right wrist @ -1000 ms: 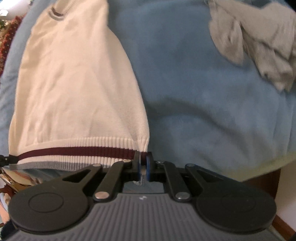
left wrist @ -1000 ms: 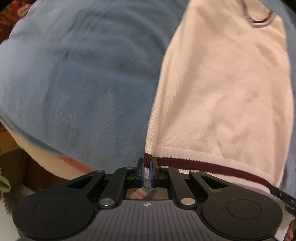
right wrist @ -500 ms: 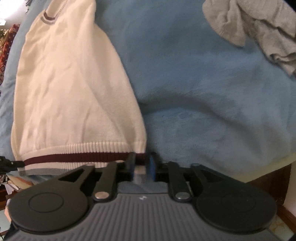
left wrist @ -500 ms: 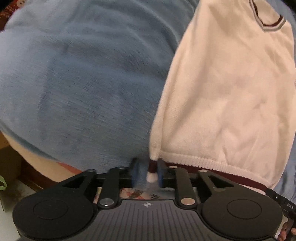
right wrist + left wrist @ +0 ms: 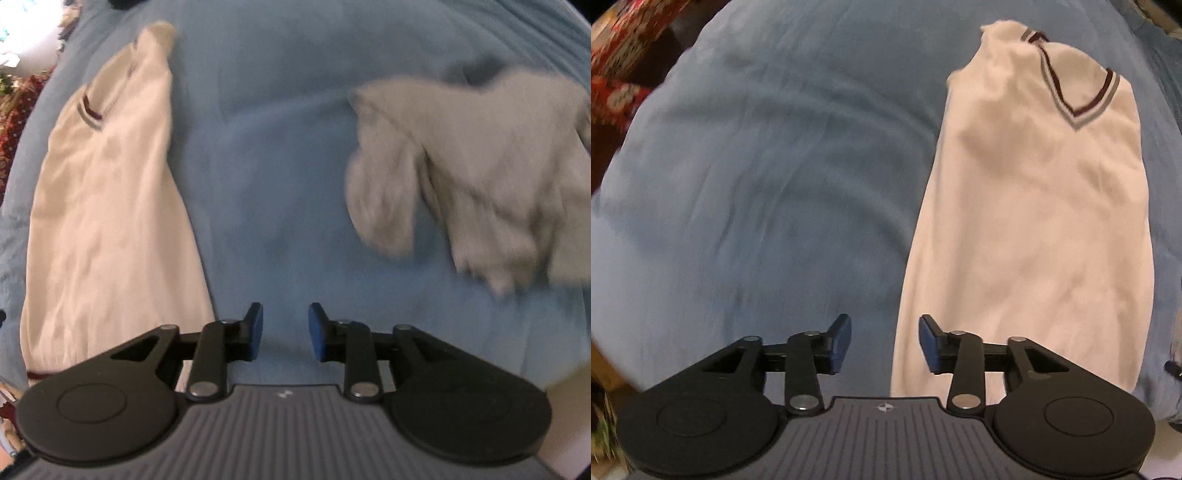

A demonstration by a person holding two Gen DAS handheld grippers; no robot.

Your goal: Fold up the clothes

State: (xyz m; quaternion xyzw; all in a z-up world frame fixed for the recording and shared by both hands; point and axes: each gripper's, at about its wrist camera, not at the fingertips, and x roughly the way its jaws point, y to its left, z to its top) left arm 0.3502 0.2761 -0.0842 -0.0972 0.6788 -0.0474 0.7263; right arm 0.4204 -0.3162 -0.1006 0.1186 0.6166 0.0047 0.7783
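Sweater flat on blue blanket | left claw spread, empty | right claw spread, empty | grey garment crumpled

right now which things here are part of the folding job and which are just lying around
Part of the job:
cream sweater, laid out flat
grey garment, crumpled, not yet folded
left gripper, open
right gripper, open

Just lying about:
blue blanket underneath
red patterned fabric at the edge

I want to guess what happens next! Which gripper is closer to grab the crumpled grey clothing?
Probably the right hand-held gripper. It is open, and the crumpled grey garment lies ahead to its right on the blue blanket. The left hand-held gripper, also open, sees only the cream V-neck knit sweater.
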